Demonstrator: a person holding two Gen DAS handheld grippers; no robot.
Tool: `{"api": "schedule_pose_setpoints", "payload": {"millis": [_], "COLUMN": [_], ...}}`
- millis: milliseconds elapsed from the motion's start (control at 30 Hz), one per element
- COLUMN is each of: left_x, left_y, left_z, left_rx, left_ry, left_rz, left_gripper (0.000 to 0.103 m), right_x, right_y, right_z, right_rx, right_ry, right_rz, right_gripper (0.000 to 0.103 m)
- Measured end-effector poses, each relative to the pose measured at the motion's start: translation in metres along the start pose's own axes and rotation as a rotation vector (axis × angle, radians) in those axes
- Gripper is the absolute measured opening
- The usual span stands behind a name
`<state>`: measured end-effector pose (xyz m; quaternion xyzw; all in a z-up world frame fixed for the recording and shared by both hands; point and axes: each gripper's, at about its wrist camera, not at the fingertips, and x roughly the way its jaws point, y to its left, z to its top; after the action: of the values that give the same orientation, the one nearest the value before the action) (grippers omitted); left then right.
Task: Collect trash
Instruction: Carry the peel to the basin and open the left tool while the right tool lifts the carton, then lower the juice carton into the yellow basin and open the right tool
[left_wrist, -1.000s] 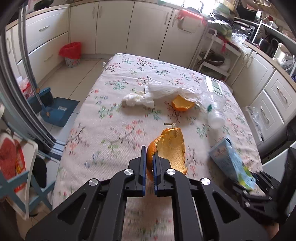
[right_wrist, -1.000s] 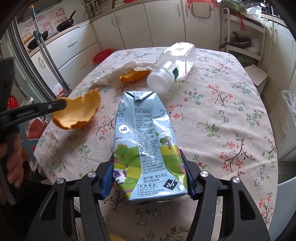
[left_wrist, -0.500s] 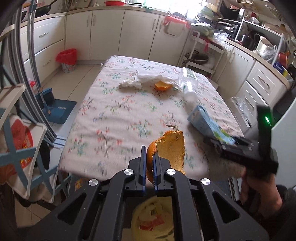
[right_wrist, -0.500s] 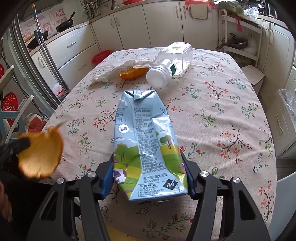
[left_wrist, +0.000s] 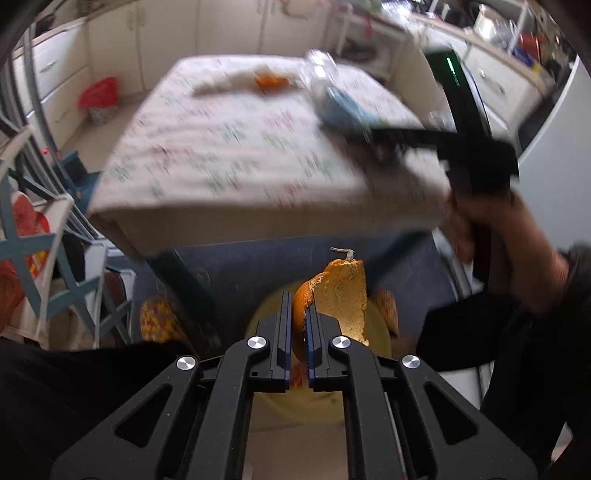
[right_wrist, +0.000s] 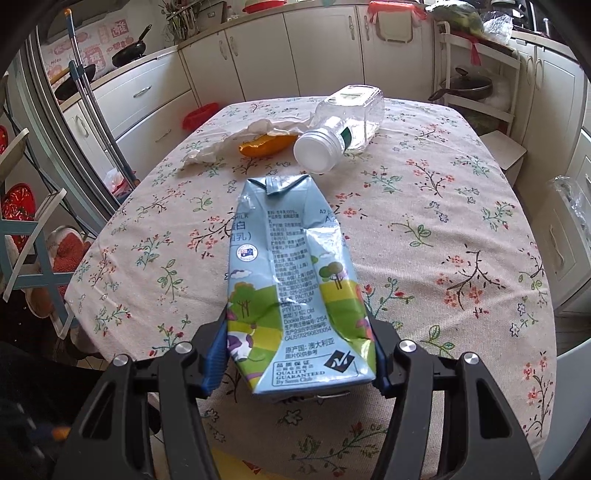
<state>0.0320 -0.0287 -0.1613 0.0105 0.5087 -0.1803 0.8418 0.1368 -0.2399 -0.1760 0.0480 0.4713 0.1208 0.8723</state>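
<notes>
The left gripper (left_wrist: 298, 314) has its jaws pinched tight on a piece of orange peel (left_wrist: 338, 295), which stands up between them with a small dry stem at its top. It hangs off the near edge of the counter (left_wrist: 229, 155), above a yellow bin (left_wrist: 376, 332) on the floor; the view there is blurred, so the bin's contents are hard to make out. The right gripper (right_wrist: 297, 354) holds a flattened, light blue milk carton (right_wrist: 291, 280) by its lower end, the jaws pressed against both sides, with the carton lying out over the flowered cloth of the counter. A hand (left_wrist: 491, 236) grips that tool's handle at the counter's right corner. Farther along the counter lie a clear plastic bottle (right_wrist: 343, 125) on its side with its white cap facing this way, a second piece of peel (right_wrist: 266, 144) just left of the cap, and crumpled white tissue (right_wrist: 236, 140) touching that peel.
</notes>
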Motion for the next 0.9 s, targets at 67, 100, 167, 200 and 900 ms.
{"api": "schedule_pose_setpoints", "payload": {"millis": [67, 100, 167, 200, 900], "left_x": [0.014, 0.021, 0.029, 0.029, -0.029], "left_y": [-0.009, -0.014, -0.023, -0.026, 0.033], "left_z": [-0.008, -0.011, -0.019, -0.019, 0.011], "left_rx": [0.044, 0.063, 0.103, 0.120, -0.194], "left_ry": [0.090, 0.130, 0.172, 0.177, -0.232], "left_rz": [-0.026, -0.033, -0.028, -0.022, 0.214], "left_gripper": [0.007, 0.008, 0.013, 0.016, 0.074], "right_x": [-0.001, -0.001, -0.003, -0.004, -0.040], "right_y": [-0.001, -0.001, -0.002, -0.003, -0.007], "right_z": [-0.001, -0.001, -0.002, -0.002, -0.011], "right_rx": [0.004, 0.007, 0.015, 0.018, 0.078], "right_ry": [-0.003, -0.004, -0.006, -0.006, -0.063], "right_rz": [0.001, 0.003, 0.007, 0.008, 0.119], "right_gripper": [0.059, 0.059, 0.059, 0.059, 0.059]}}
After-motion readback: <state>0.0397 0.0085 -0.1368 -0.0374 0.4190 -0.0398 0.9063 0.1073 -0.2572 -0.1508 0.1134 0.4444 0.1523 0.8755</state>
